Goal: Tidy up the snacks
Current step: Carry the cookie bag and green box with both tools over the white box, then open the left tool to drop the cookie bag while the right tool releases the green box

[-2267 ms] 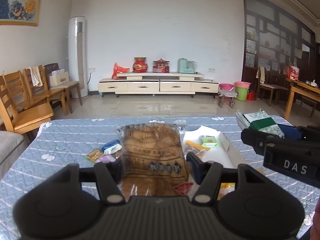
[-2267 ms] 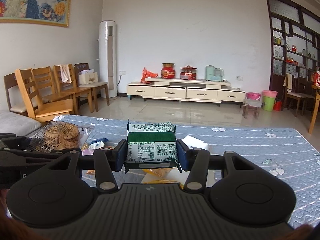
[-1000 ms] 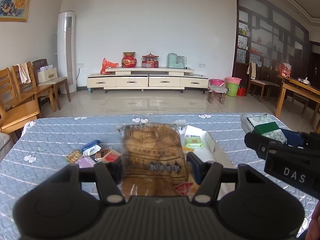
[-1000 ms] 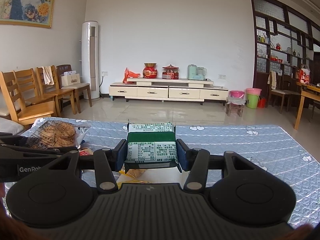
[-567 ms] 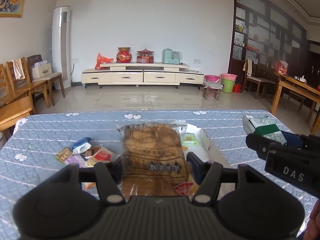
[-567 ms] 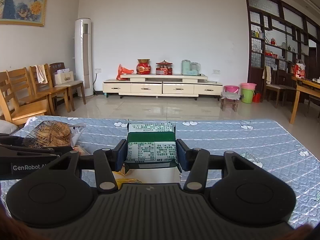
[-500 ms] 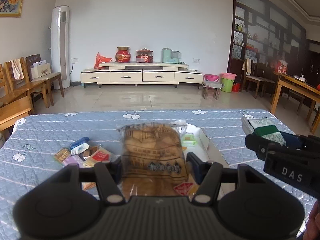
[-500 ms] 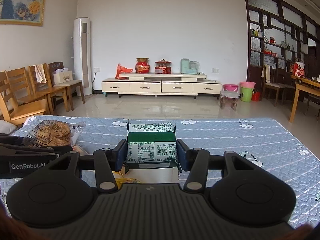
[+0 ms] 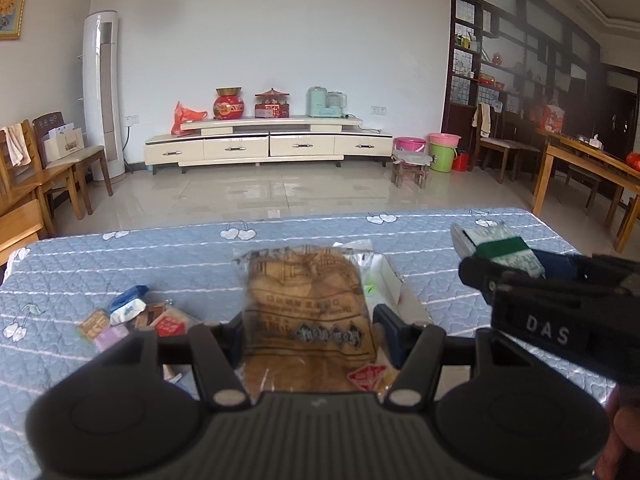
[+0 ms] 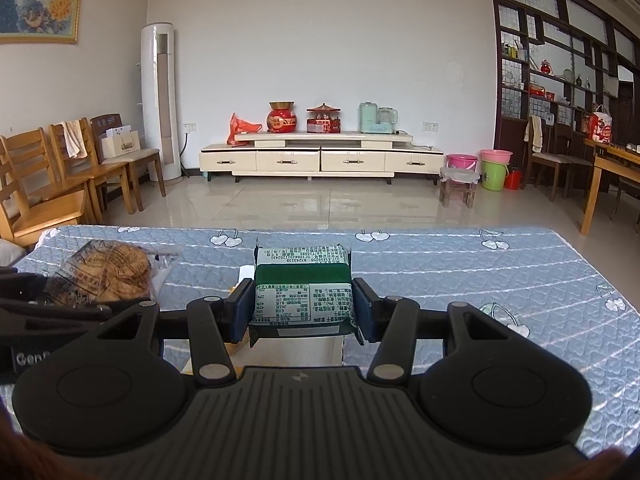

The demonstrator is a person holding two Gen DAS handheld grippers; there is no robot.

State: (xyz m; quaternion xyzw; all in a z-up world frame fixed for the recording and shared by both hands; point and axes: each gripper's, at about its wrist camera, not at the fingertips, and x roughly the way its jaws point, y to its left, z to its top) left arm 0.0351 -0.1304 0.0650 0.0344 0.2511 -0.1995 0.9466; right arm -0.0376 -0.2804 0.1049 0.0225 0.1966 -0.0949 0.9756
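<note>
While the blue quilted table (image 9: pixel 120 264) lies under both, L gripper (image 9: pixel 310 322) is clamped on a brown bag (image 9: pixel 308 312) above a white box (image 9: pixel 390 280); R gripper (image 10: pixel 304 312) grips a green pack (image 10: pixel 303 292); loose snacks (image 9: pixel 132 316) left.

Left claw (image 9: pixel 308 332) clamped on a clear bag, right claw (image 10: pixel 303 308) clamped on a green pack, side by side, tilted slightly down.

Both hand-held grippers, snacks clamped, have drifted sideways across the table (image 9: pixel 120 264).
</note>
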